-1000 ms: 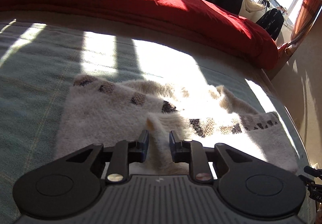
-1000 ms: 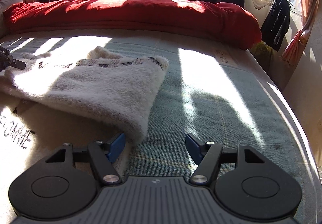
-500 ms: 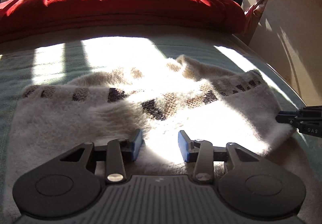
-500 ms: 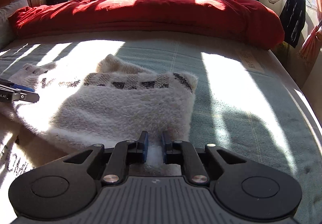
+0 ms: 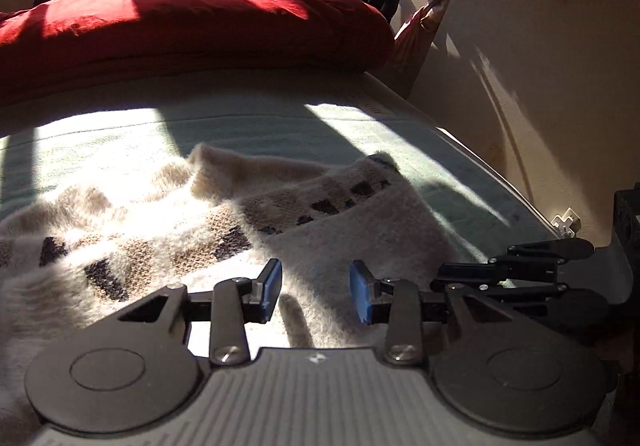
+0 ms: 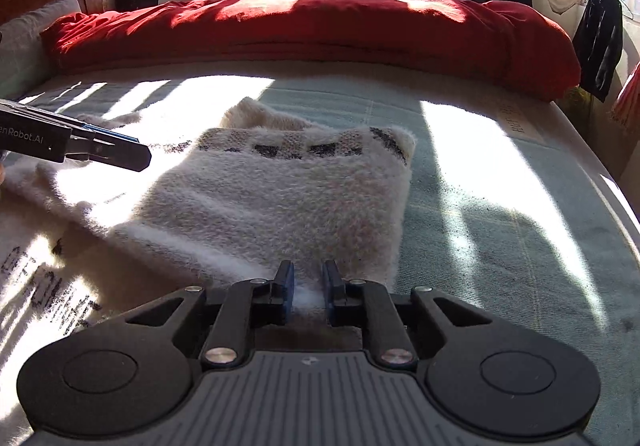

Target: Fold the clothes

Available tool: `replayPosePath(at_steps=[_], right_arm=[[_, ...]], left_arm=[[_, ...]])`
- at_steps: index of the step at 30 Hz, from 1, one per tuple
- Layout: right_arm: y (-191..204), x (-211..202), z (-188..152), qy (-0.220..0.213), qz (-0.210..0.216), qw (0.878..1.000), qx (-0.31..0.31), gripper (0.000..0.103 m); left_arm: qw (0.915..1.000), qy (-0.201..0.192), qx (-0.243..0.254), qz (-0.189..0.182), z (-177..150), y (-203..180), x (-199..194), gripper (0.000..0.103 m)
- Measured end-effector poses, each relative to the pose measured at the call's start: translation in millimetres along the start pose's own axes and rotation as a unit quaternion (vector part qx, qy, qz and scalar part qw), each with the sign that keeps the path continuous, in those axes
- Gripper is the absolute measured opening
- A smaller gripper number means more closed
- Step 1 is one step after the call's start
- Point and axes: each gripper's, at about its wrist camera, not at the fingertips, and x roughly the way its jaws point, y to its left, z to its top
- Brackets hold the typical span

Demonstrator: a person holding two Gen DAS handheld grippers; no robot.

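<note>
Right wrist: right gripper pinches sweater near edge.

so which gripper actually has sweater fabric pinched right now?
The right gripper: its jaws sit nearly together on the near edge of the cream sweater. The left gripper has a clear gap, hovering over the fabric, nothing clamped.

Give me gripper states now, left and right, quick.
Left gripper: jaws apart and closing, over the fuzzy sweater, pads not pressing it.
Right gripper: nearly shut, pinching the sweater's near edge, jaws easing open slightly.
</note>
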Motion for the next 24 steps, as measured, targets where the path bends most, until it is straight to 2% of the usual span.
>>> replayPosePath(at_steps=[1,4,7,10,13,15,19,21,24], right_arm=[[-1.2,-0.1,-0.3,-0.001,0.002,1.0,0.006,0.018],[-3.2,-0.3,-2.2,-0.002,0.007,1.0,0.009,0.018],[-9.4,-6.9,1.8,-0.006,0.02,1.0,0.019,0.018],[-17.7,-17.3,15.6,-0.034,0.031,0.998,0.032,0.018],[-22.4,-12.1,40.0,-0.054,0.026,0.998,0.036,0.018],[-27.2,7.9,50.9,-0.041,0.021,0.998,0.045,0.018],[-43.3,58.7,49.9,0.012,-0.003,0.998,0.059,0.014],[-51.1,63.0,39.5,0.0,0.008,0.997,0.077,0.013],[-54.0,55.1,43.2,-0.004,0.014,0.996,0.091,0.014]], left_arm=[[1.0,0.006,0.0,-0.005,-2.7,-1.8,8.8,0.037],[0.9994,0.032,-0.006,0.015,-10.1,2.4,24.7,0.039],[0.9998,0.009,0.004,0.015,-5.2,-1.5,11.0,0.034],[0.9993,-0.014,0.034,0.006,-0.9,-12.3,0.0,0.038],[0.9989,0.013,0.043,0.011,-2.5,-18.4,12.3,0.039],[0.9988,0.029,0.033,0.021,-8.1,-14.0,23.2,0.039],[0.9997,0.026,0.001,0.0,-12.6,1.6,24.7,0.041],[0.9997,0.026,-0.003,-0.002,-10.4,4.4,19.6,0.041],[0.9999,0.014,0.0,0.002,-3.4,7.2,6.2,0.037]])
